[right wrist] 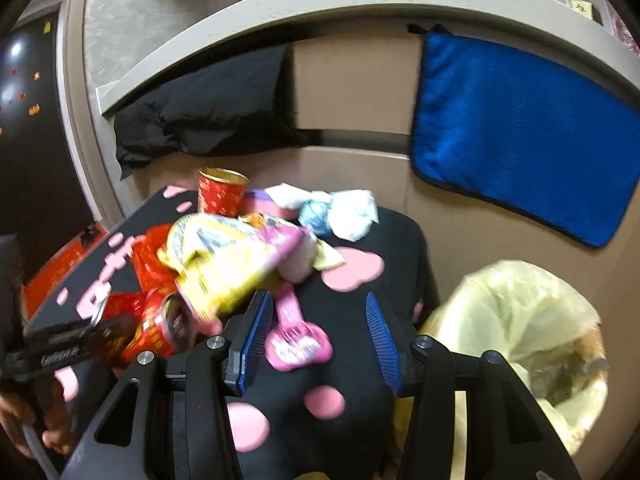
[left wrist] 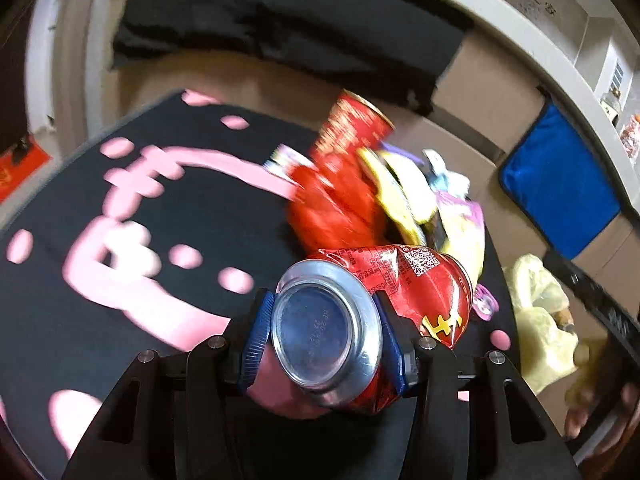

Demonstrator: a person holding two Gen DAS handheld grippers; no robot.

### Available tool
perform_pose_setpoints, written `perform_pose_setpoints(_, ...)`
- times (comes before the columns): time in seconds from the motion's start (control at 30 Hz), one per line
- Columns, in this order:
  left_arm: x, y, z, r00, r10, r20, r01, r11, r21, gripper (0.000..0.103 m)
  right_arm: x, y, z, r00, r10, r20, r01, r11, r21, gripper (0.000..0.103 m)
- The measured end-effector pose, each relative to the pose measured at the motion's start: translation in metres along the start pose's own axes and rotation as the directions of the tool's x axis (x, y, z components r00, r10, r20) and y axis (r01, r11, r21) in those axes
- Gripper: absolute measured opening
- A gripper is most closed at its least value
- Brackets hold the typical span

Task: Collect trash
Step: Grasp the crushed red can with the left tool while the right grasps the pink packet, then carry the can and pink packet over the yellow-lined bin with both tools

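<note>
My left tongs (left wrist: pixel 326 344) pinch a crushed red can (left wrist: pixel 360 320), its silver base toward the camera and both blue pads (left wrist: pixel 258 340) pressed against its sides, over the black bench (left wrist: pixel 120 208) with its pink pattern. From my right wrist those same tongs show at the left edge, with fingers of my left hand (right wrist: pixel 20 420) wrapped on the handle below. Beyond the can lies the trash heap: a red paper cup (right wrist: pixel 220 192) standing upright at the far edge with a gold lining, whatever is inside it hidden from me; red wrappers (left wrist: pixel 332 204) beside it; a yellow and pink snack bag (right wrist: pixel 236 256) sprawled over them; then a pale blue wad (right wrist: pixel 316 216) and crumpled white tissue (right wrist: pixel 356 212). My right tongs (right wrist: pixel 316 336) stand spread and pinch nothing, tilted down over the bench with a pink wrapper (right wrist: pixel 296 340) lying flat between their pads, not touched. Off the right side of the bench sits a pale yellow bag (right wrist: pixel 520 320) with its mouth open; something dark and something brownish lie inside, too blurred to name. A blue cloth (right wrist: pixel 520 136) hangs on the cabinet behind.
</note>
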State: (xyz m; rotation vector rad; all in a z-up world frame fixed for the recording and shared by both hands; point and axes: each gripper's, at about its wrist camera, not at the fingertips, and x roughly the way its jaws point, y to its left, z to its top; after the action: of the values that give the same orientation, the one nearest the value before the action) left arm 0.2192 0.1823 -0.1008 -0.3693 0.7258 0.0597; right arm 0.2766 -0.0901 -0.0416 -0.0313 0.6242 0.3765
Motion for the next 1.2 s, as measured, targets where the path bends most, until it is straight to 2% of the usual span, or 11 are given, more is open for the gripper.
perform_pose_setpoints(0.17, -0.028, 0.020, 0.010, 0.996, 0.054, 0.070, -0.055, 0.999, 0.001, 0.051, 0.041, 0.007, 0.024, 0.998, 0.050, -0.044, -0.045, 0.994, 0.104, 0.046)
perform_pose_setpoints(0.23, -0.036, 0.029, 0.013, 0.994, 0.066, 0.085, -0.066, 0.998, -0.009, 0.051, 0.058, 0.009, 0.028, 0.996, 0.044, -0.072, -0.034, 0.991, 0.130, 0.046)
perform_pose_setpoints(0.43, -0.046, 0.048, 0.020, 0.992, 0.082, 0.095, -0.078, 0.996, -0.039, 0.051, 0.098, 0.018, 0.023, 0.986, 0.029, -0.161, -0.012, 0.994, 0.110, 0.045)
perform_pose_setpoints(0.5, -0.048, 0.050, 0.025, 0.992, 0.081, 0.100, -0.077, 0.996, -0.044, 0.051, 0.107, 0.018, 0.023, 0.984, 0.031, -0.176, -0.013, 0.995, 0.102, 0.038)
perform_pose_setpoints(0.57, -0.050, 0.047, 0.030, 0.990, 0.085, 0.109, -0.082, 0.996, -0.033, 0.051, 0.112, 0.019, 0.025, 0.979, 0.043, -0.200, -0.026, 0.996, 0.090, 0.016)
perform_pose_setpoints(0.6, -0.052, 0.044, 0.034, 0.989, 0.084, 0.119, -0.082, 0.996, -0.023, 0.051, 0.112, 0.019, 0.026, 0.977, 0.048, -0.209, -0.031, 0.996, 0.086, 0.015)
perform_pose_setpoints(0.67, -0.055, 0.037, 0.041, 0.987, 0.081, 0.140, -0.082, 0.997, -0.001, 0.051, 0.102, 0.018, 0.029, 0.979, 0.086, -0.183, -0.072, 0.994, 0.084, 0.011)
perform_pose_setpoints(0.87, -0.069, 0.001, 0.061, 0.977, 0.051, 0.205, -0.068, 0.995, 0.075, 0.051, 0.043, 0.022, 0.053, 0.989, 0.136, -0.056, -0.136, 0.991, 0.013, 0.010)
perform_pose_setpoints(1.0, -0.078, -0.026, 0.073, 0.971, 0.033, 0.239, -0.067, 0.988, 0.136, 0.051, 0.007, 0.017, 0.068, 0.993, 0.118, 0.019, -0.117, 0.993, -0.027, 0.010)
perform_pose_setpoints(1.2, -0.086, -0.079, 0.088, 0.960, -0.018, 0.280, -0.052, 0.970, 0.240, 0.051, -0.037, -0.004, 0.081, 0.990, 0.081, 0.116, -0.079, 0.997, -0.023, 0.010)
